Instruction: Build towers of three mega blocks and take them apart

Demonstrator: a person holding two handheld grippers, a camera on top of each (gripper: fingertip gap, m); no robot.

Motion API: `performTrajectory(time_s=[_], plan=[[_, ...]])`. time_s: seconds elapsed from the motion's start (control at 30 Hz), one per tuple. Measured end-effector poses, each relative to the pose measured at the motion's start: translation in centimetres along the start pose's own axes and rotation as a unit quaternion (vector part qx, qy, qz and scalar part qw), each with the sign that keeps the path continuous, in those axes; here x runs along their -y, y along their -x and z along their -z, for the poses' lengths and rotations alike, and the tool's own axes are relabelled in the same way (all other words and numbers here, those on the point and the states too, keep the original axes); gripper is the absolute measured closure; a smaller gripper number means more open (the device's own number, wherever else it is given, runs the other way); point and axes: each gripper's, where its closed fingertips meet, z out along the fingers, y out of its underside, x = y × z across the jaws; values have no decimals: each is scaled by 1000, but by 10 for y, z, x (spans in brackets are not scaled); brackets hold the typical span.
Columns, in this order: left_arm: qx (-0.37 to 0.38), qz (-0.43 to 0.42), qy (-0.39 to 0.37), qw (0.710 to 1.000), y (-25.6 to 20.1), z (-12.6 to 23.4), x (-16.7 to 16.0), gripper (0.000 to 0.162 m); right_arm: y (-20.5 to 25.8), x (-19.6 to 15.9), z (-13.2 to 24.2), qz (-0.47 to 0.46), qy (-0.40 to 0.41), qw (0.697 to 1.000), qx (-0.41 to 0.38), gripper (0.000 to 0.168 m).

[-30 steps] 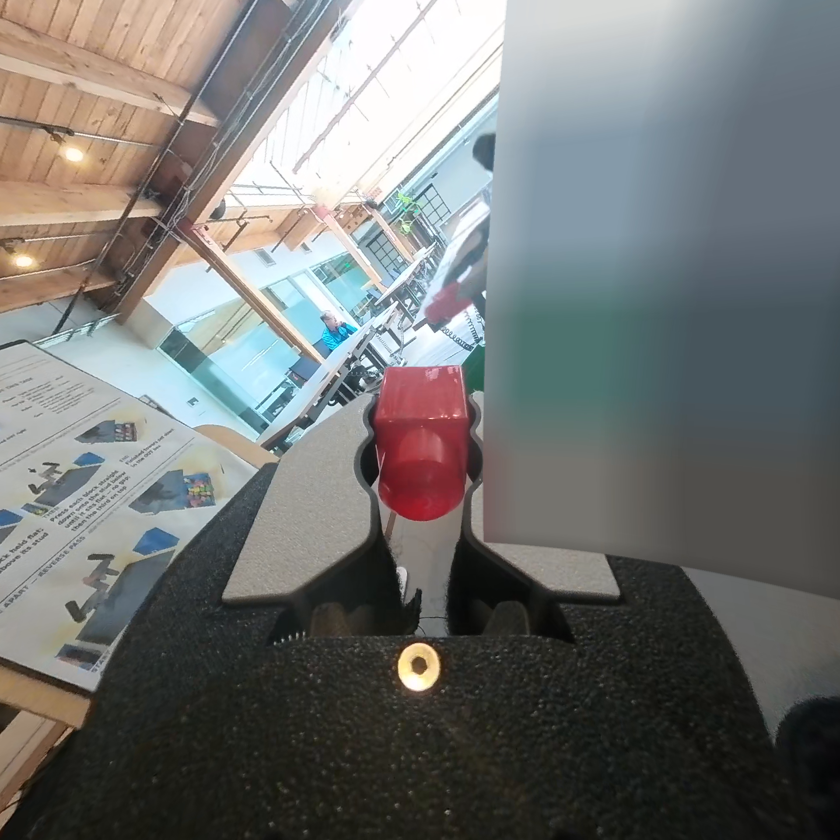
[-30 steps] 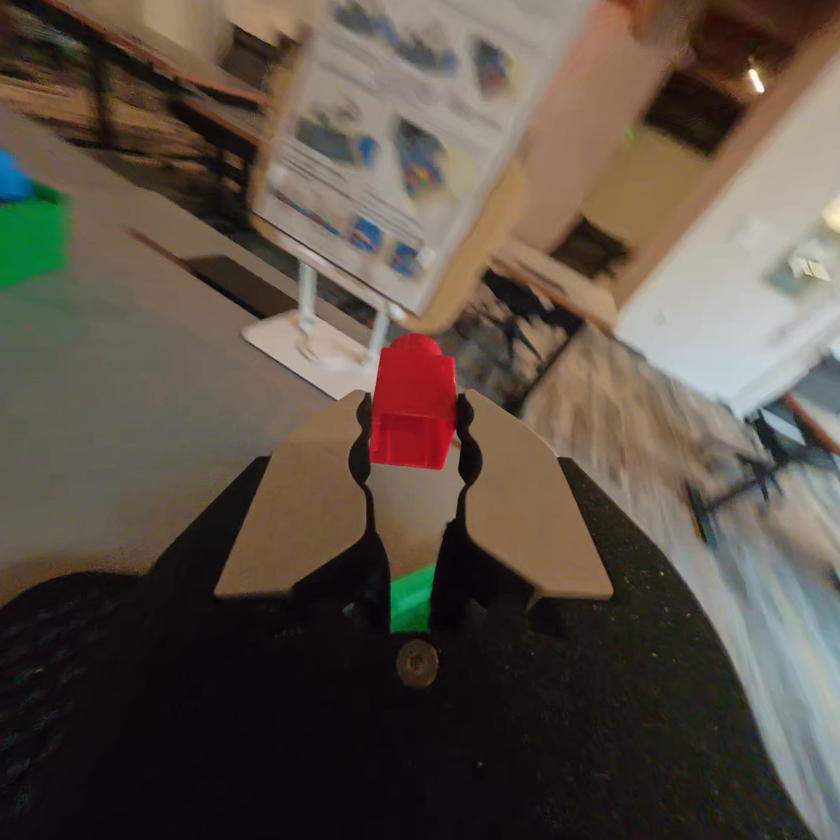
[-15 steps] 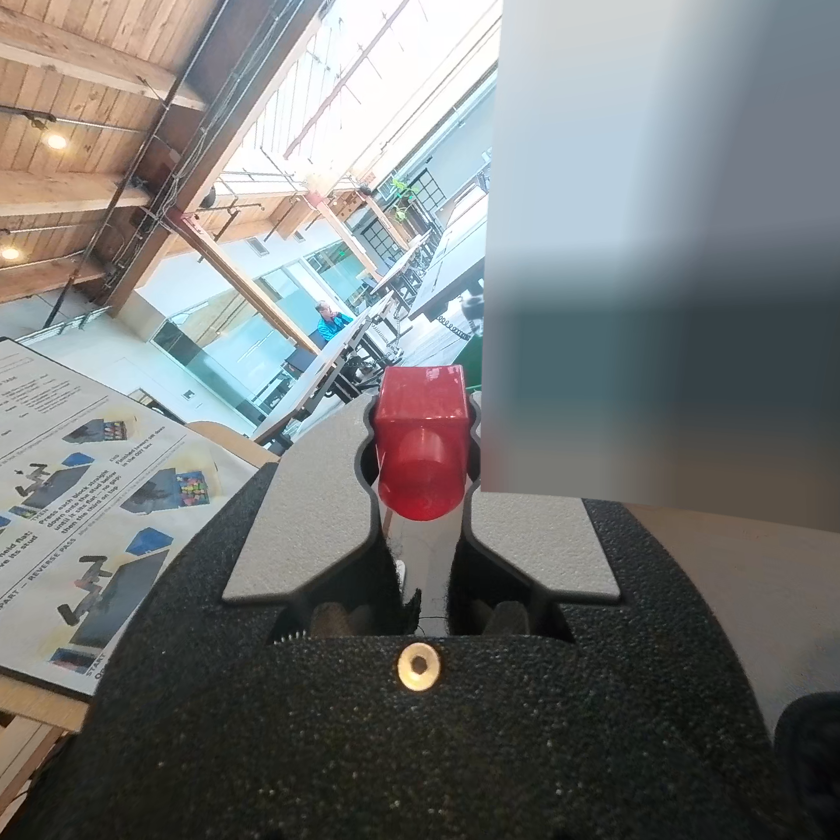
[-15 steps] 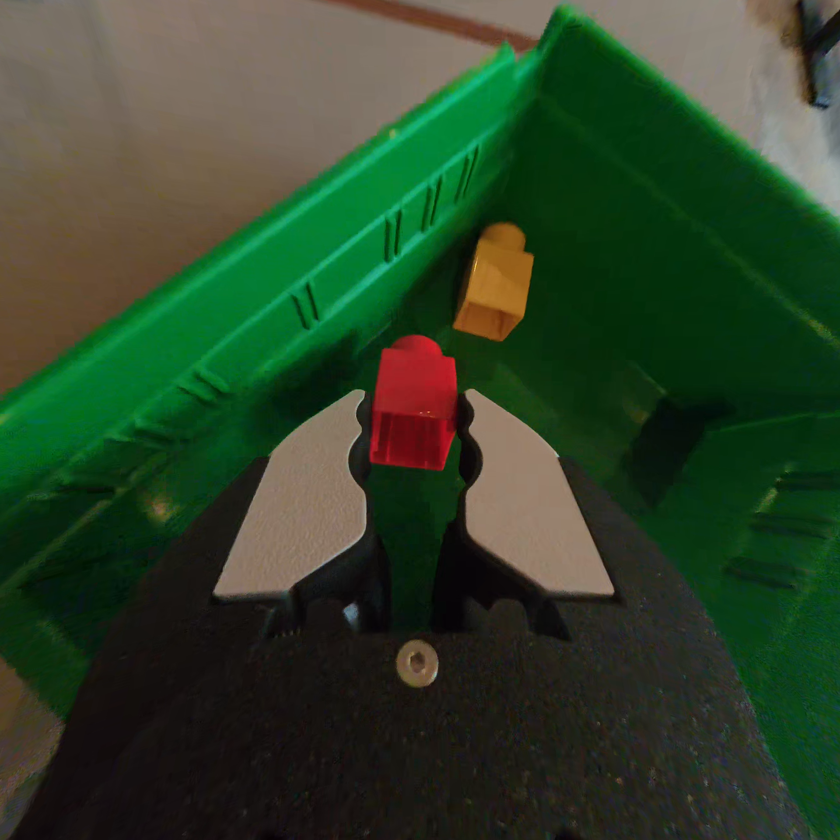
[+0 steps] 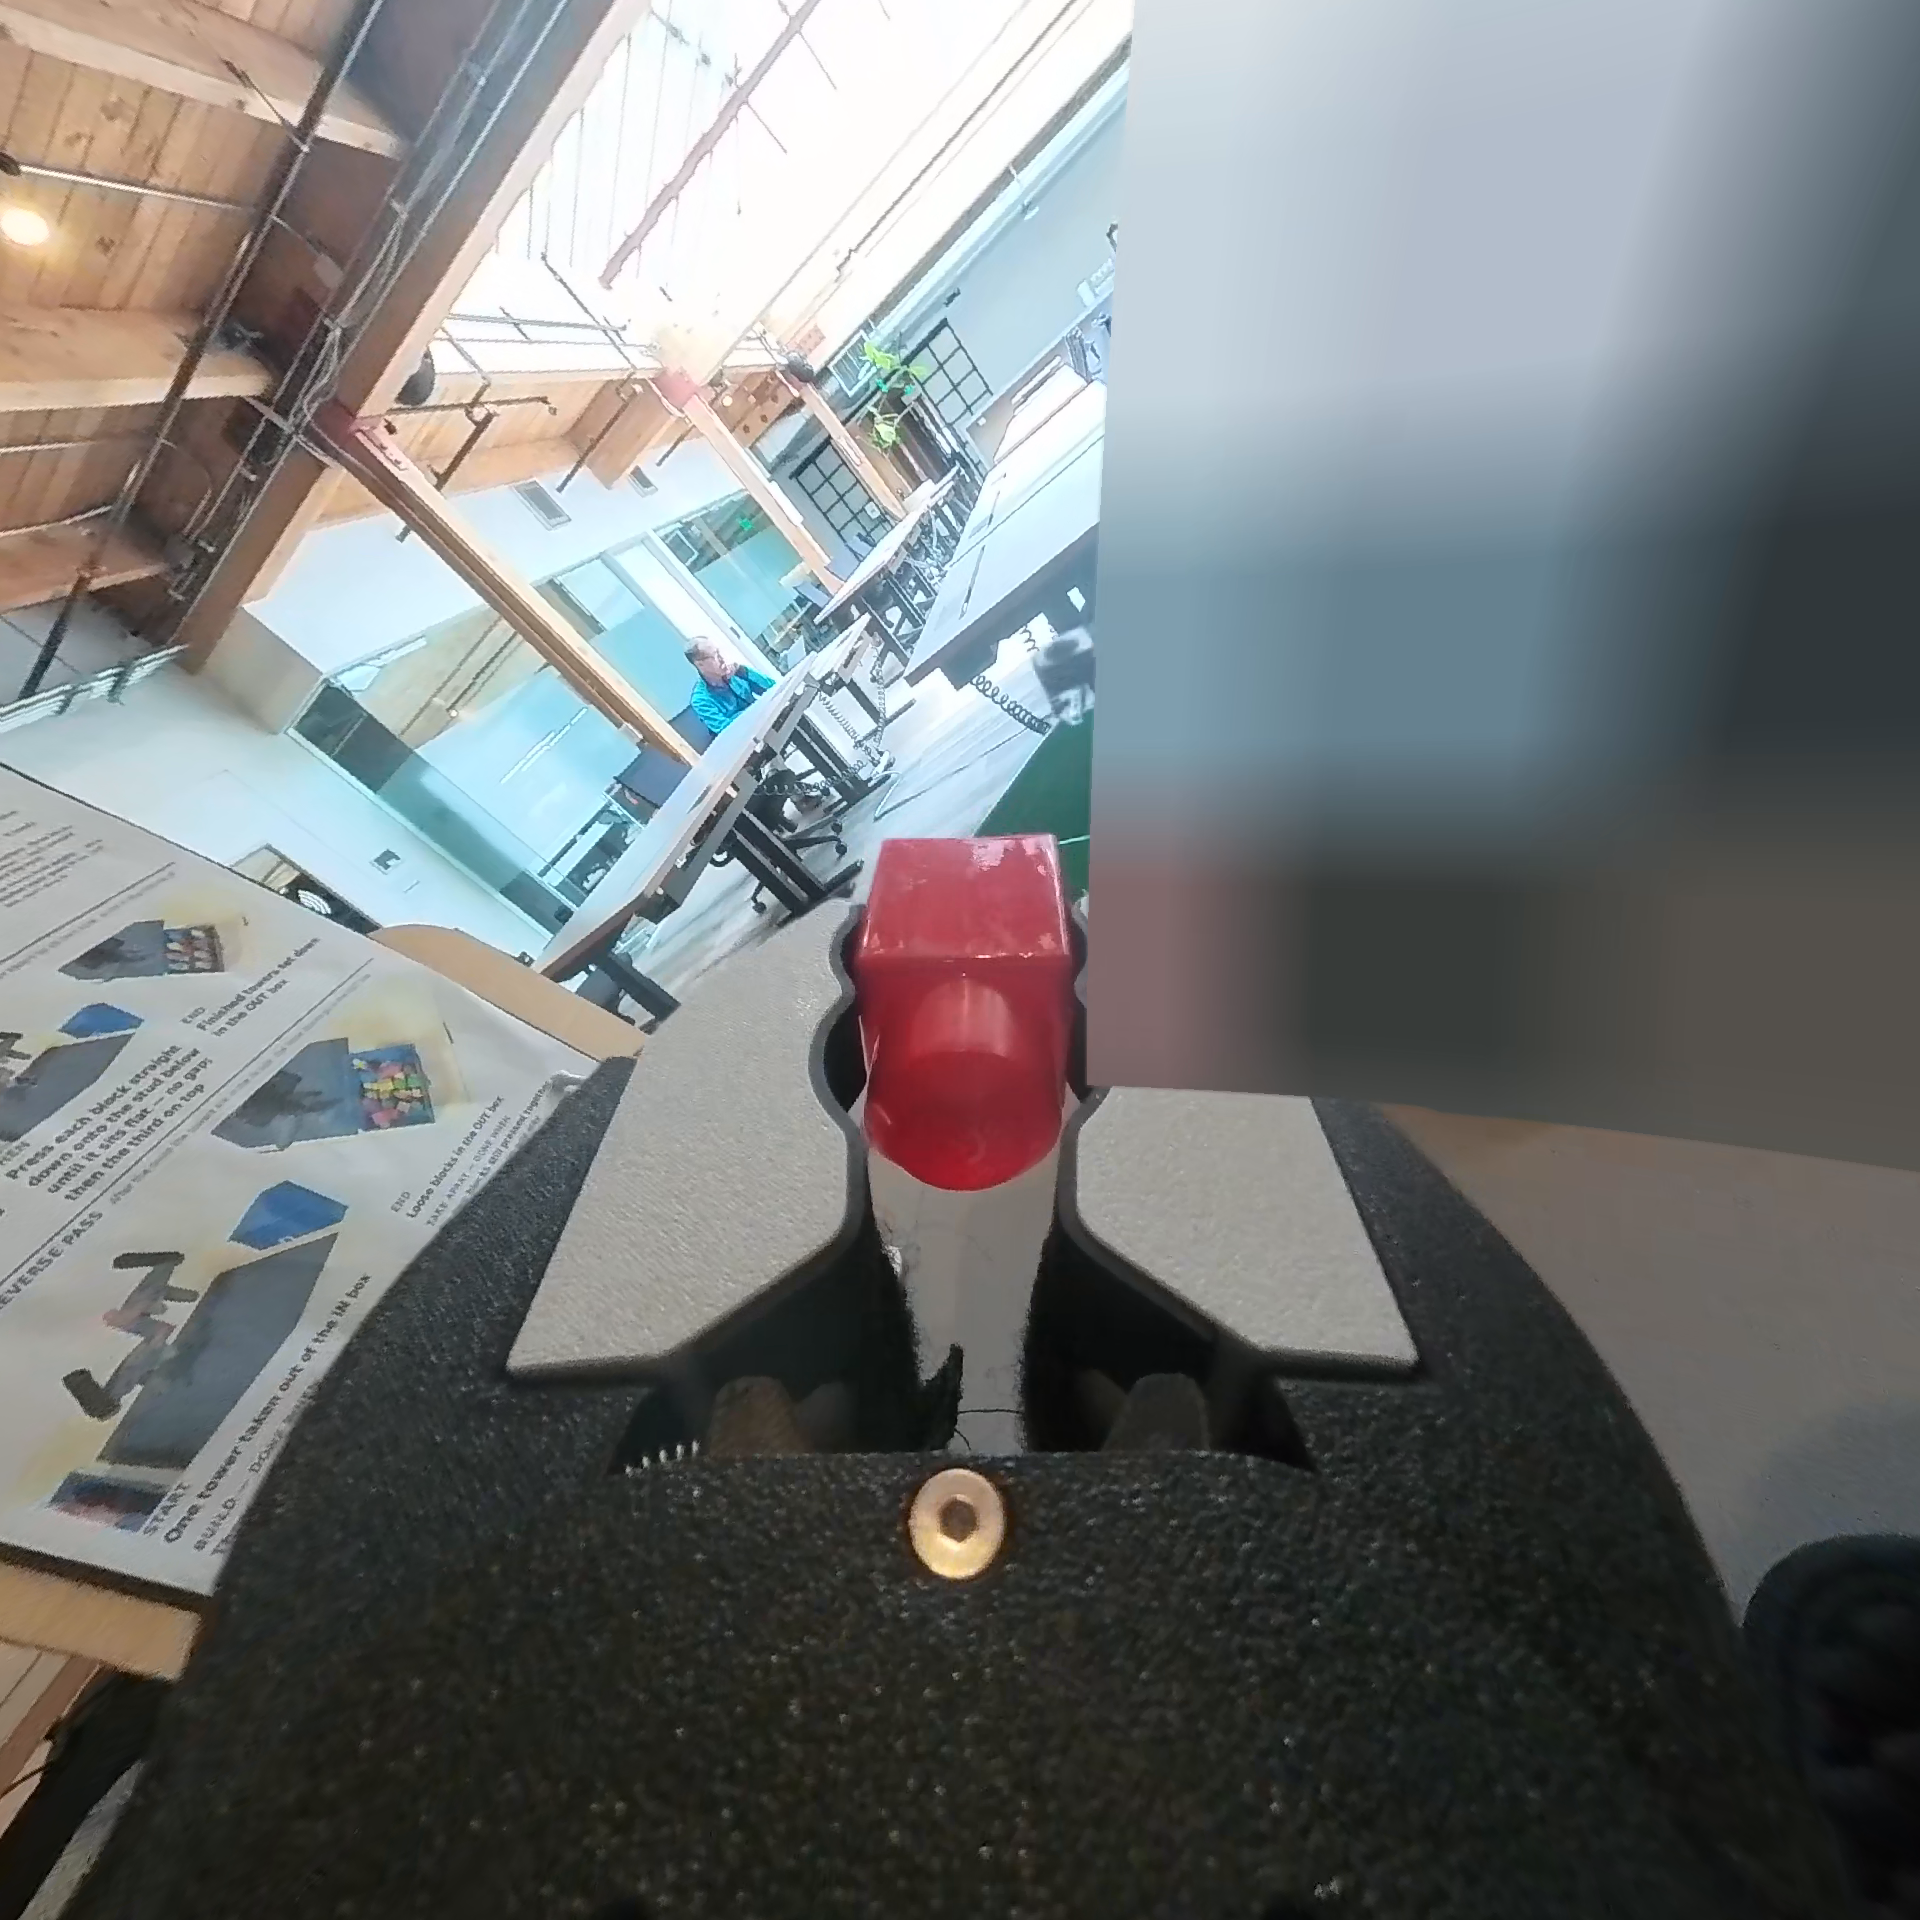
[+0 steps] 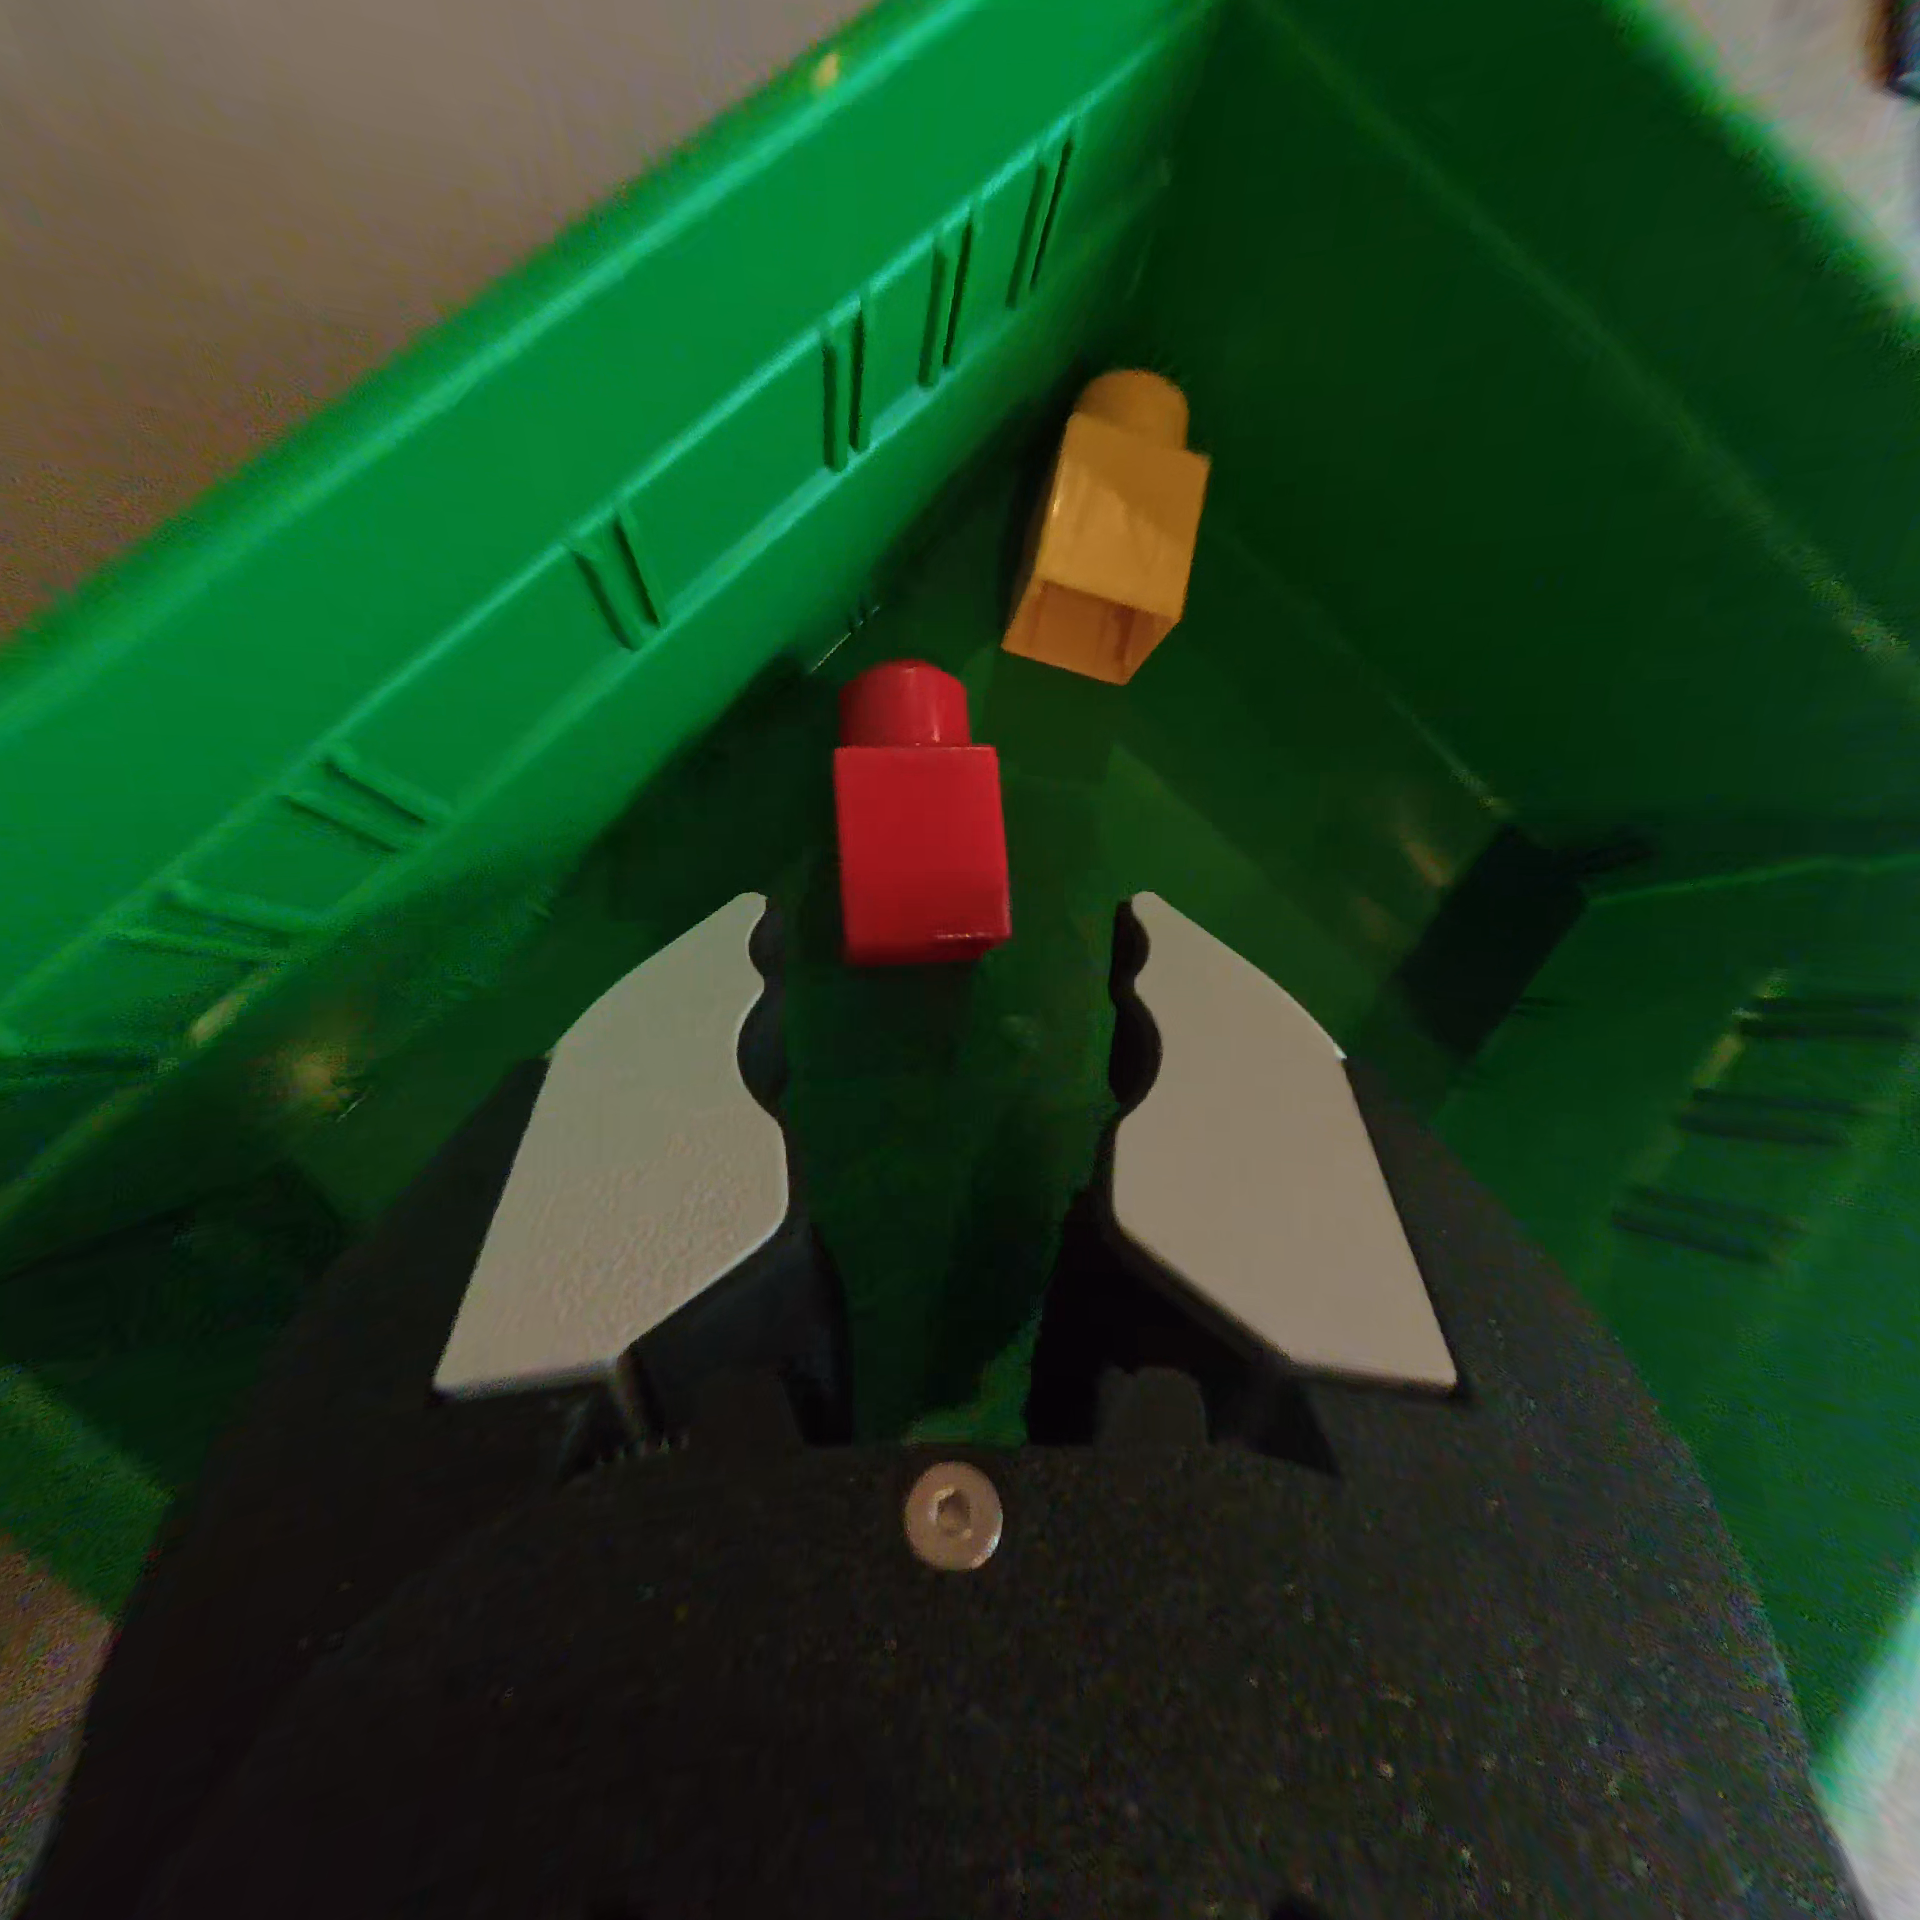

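One red plastic block (image 6: 920, 826) lies released mid-frame beyond the spread right gripper (image 6: 940, 935), beside a yellow plastic block (image 6: 1117, 530) in the green plastic bin (image 6: 520, 499); another red plastic block (image 5: 961, 1013) is clamped by the left gripper (image 5: 961, 1039), undeposited.

There are two red blocks: one red block (image 5: 961, 1023) is in the left wrist view, and the other red block (image 6: 920, 826) is in the right wrist view. There is one yellow block (image 6: 1117, 530), so three blocks are counted together. One green bin (image 6: 520, 520) is seen (the two loose blocks are inside it). One instruction sheet (image 5: 177, 1164) stands at the left. There are two claws: the left claw (image 5: 961, 997) and the right claw (image 6: 940, 987).
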Motion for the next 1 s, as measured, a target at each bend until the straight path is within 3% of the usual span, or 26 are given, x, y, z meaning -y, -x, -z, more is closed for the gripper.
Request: performTrajectory(time_s=[0.03,0.17,0.27,0.33,0.43,0.5,0.57,0.67,1.0], plan=[[-1,1,2,1000,0,-1,-1,127,-2,6,11,9,-7,1000,-16,106],[-10,4,14,1000,-3,-5,-6,127,24,65,77,85,-108,989,-52,106],[-19,6,24,1000,-6,-10,-10,127,94,126,139,195,-235,952,-13,107],[-28,6,34,999,-9,-15,-13,127,165,156,182,287,-327,899,55,110],[-45,6,46,998,-15,-24,-18,127,273,173,238,393,-436,790,177,114],[-59,6,52,997,-20,-31,-20,127,326,169,261,439,-462,731,244,114],[-73,7,57,996,-25,-37,-22,127,359,166,268,473,-460,700,274,113],[-88,3,63,994,-31,-44,-23,127,385,165,260,511,-430,687,289,113],[-107,-3,69,992,-39,-49,-23,127,400,159,234,551,-371,695,274,130]])
